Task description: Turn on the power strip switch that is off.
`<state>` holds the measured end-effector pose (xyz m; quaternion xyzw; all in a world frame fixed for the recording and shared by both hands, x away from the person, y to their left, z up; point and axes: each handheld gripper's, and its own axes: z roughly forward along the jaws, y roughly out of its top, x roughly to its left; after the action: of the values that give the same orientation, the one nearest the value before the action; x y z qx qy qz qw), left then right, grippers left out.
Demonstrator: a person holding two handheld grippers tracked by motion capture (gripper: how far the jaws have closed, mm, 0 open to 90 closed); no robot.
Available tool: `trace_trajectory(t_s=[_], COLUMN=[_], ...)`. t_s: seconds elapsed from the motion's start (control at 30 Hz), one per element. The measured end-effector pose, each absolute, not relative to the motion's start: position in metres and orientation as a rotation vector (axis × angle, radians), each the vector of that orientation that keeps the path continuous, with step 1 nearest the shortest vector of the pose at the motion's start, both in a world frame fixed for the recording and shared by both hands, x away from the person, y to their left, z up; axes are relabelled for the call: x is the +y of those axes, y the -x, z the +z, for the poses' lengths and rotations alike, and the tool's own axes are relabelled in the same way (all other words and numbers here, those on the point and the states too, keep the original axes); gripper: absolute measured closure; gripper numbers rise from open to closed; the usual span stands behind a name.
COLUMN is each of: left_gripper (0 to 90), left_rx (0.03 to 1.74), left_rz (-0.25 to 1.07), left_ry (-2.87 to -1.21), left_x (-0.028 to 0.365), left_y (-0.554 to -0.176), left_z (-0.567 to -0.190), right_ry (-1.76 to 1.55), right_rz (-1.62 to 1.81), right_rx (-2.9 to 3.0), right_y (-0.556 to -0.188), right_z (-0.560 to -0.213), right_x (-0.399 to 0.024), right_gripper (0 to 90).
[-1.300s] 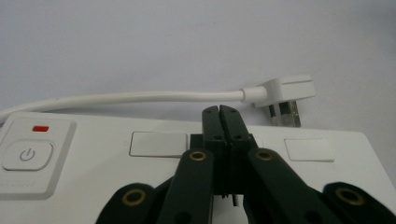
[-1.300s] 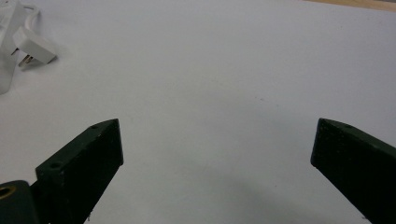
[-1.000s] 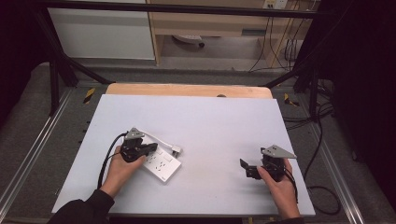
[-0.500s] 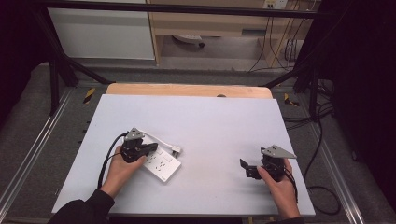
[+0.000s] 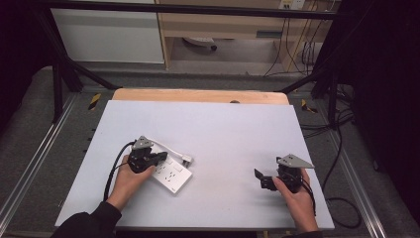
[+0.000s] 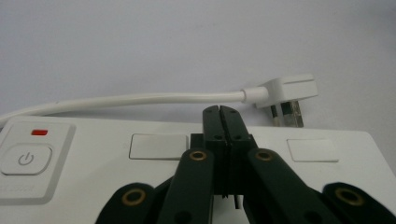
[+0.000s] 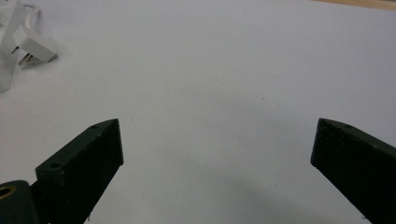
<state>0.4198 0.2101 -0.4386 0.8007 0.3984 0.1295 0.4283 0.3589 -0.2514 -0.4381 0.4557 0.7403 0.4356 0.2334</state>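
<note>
Fingers first: the left gripper has its fingers pressed together with nothing between them, the tips resting over the top face of the white power strip; the right gripper holds its fingers spread wide over bare surface, holding nothing.

Going from largest to smallest, the pale counter carries everything. Left of its middle, toward the near edge, lies the power strip. Its white cord runs along the far side of the strip and ends in a white plug lying loose on the counter just beyond the strip's far edge, prongs showing. On the strip's face sit a power button and a small red light.

As a judgement, the step in hand looks like steadying or pressing on the strip with the closed left fingers while the right waits well apart. The likely next move calls for the right gripper to cross to the plug and close on its body.

Room is generous: the middle and far half of the counter are open, and the strip lies well in from the left and near edges.
</note>
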Motion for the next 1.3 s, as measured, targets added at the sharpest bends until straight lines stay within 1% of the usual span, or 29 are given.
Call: trace_trajectory(t_s=[0.53,0.63,0.83,0.9,1.03,1.3], left_gripper=[89.9,88.3,82.3,77.2,71.4,62.7], left_rx=[0.977,0.971,0.967,0.979,0.979,0.972], left_rz=[0.307,0.301,0.311,0.316,0.326,0.352], left_ry=[-1.967,-1.950,-1.920,-1.903,-1.884,-1.877], left_x=[0.2098,0.2095,0.2098,0.2100,0.2104,0.2090], left_y=[-0.4193,-0.4193,-0.4185,-0.4183,-0.4180,-0.4170], left_z=[-0.4373,-0.4369,-0.4350,-0.4341,-0.4324,-0.4307], right_ry=[-1.247,-1.247,-1.253,-1.248,-1.247,-1.247], right_rz=[1.195,1.195,1.197,1.193,1.193,1.193], right_rx=[2.032,2.032,2.032,2.033,2.035,2.035], right_y=[-0.3591,-0.3591,-0.3588,-0.3591,-0.3590,-0.3590], right_z=[-0.4384,-0.4384,-0.4384,-0.4385,-0.4386,-0.4386], right_x=[-0.2512,-0.2513,-0.2512,-0.2513,-0.2513,-0.2512], right_gripper=[2.8,2.8,2.8,2.8,2.8,2.8])
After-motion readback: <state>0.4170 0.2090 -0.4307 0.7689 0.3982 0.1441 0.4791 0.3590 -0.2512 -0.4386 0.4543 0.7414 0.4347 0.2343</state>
